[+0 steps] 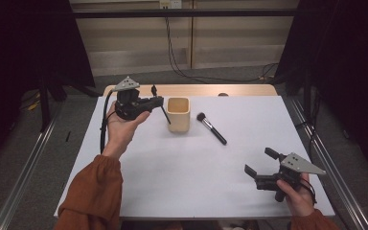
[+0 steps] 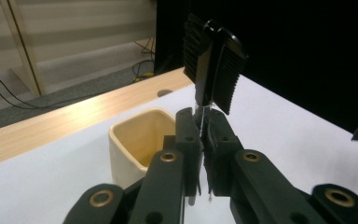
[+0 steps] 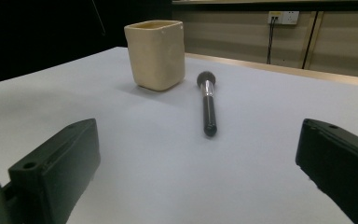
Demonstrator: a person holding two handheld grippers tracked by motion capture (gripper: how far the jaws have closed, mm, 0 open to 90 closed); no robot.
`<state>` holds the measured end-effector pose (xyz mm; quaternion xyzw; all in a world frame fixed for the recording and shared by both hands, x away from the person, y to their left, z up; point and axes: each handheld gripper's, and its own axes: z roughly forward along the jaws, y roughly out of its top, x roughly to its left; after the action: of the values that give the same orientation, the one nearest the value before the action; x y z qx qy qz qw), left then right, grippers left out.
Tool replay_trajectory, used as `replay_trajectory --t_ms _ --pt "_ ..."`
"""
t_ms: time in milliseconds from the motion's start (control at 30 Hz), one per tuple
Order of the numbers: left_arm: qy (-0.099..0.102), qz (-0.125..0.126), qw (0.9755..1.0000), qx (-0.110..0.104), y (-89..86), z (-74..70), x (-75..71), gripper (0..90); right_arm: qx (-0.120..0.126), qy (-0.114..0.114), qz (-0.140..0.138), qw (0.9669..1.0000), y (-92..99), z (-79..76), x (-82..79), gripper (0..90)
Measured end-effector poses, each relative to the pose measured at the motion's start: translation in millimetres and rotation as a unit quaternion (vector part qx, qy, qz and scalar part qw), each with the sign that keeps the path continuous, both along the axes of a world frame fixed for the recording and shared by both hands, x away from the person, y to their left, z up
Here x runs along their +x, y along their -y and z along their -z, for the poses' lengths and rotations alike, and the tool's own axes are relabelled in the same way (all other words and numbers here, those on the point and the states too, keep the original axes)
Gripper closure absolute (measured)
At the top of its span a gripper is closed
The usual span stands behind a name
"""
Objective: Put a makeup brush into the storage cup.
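Black ribbed comb [image 2: 214, 65] in left tool [image 2: 200, 140], beside square cream cup [image 2: 140, 140].

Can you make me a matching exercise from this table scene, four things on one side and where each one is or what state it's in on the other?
Things
1. cream cup
2. makeup brush
3. thin dark tool
4. right tongs

States
A. open, held low near the table's front right corner
B. clamped in the left tongs, next to the cup
C. upright on the white table
D. lying flat, right of the cup

Pairs: 1-C, 2-D, 3-B, 4-A
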<state>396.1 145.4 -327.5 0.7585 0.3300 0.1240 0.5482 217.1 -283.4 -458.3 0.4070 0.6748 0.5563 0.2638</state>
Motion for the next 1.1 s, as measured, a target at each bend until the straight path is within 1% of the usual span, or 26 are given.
replay_trajectory --t_ms 100,167,200,267,433,467,500,700,767,800,933,967,1033,1100 --pt "0.006 -0.005 1.0000 -0.002 0.1 -2.6 3.5 85.6 -0.004 0.001 -0.001 1.0000 -0.1 0.5 0.3 0.0" --pt "0.009 -0.006 0.9999 -0.006 0.3 -5.1 5.7 85.6 -0.001 0.000 -0.002 1.0000 -0.6 0.5 0.4 0.0" --pt "0.012 -0.009 0.9999 -0.004 0.8 -6.5 6.4 85.6 -0.001 -0.001 -0.002 1.0000 -0.7 0.5 0.4 0.0" --pt "0.015 -0.010 0.9998 -0.010 1.6 -8.5 8.9 85.6 -0.001 -0.002 -0.003 1.0000 -0.9 0.6 0.5 0.0" --pt "0.024 -0.017 0.9995 -0.011 5.8 -11.0 15.1 85.6 -0.003 0.001 -0.001 1.0000 0.1 0.5 0.4 0.0" --pt "0.022 -0.016 0.9996 -0.010 7.2 -10.8 16.3 85.6 0.001 0.000 0.000 1.0000 -0.1 0.4 0.3 0.0" --pt "0.026 -0.017 0.9995 -0.005 8.8 -10.4 17.4 85.6 0.002 -0.002 -0.001 1.0000 0.0 0.5 0.3 0.0" --pt "0.027 -0.021 0.9994 -0.007 13.9 -7.3 26.8 85.6 0.001 -0.003 -0.003 1.0000 0.1 1.0 0.4 0.0" --pt "0.026 -0.014 0.9996 -0.005 14.6 -5.8 30.0 85.6 0.000 -0.003 -0.003 1.0000 0.3 1.1 0.4 0.0" --pt "0.028 -0.016 0.9995 -0.003 15.0 -4.8 31.0 85.6 0.000 -0.003 -0.005 1.0000 0.2 1.1 0.3 0.0" --pt "0.020 -0.022 0.9995 0.000 15.4 0.6 36.6 85.5 -0.001 -0.007 -0.012 0.9999 -1.3 1.4 -0.4 0.0" --pt "0.020 -0.023 0.9995 0.003 15.8 1.9 37.8 85.5 -0.001 -0.006 -0.012 0.9999 -1.4 1.4 -0.3 0.0" --pt "0.018 -0.024 0.9996 0.002 16.3 4.0 39.4 85.6 -0.001 -0.005 -0.013 0.9999 -1.3 1.3 -0.7 0.0" --pt "0.020 -0.024 0.9995 0.005 16.9 5.2 40.1 85.6 0.000 -0.006 -0.014 0.9999 -1.2 1.5 -0.7 0.0"
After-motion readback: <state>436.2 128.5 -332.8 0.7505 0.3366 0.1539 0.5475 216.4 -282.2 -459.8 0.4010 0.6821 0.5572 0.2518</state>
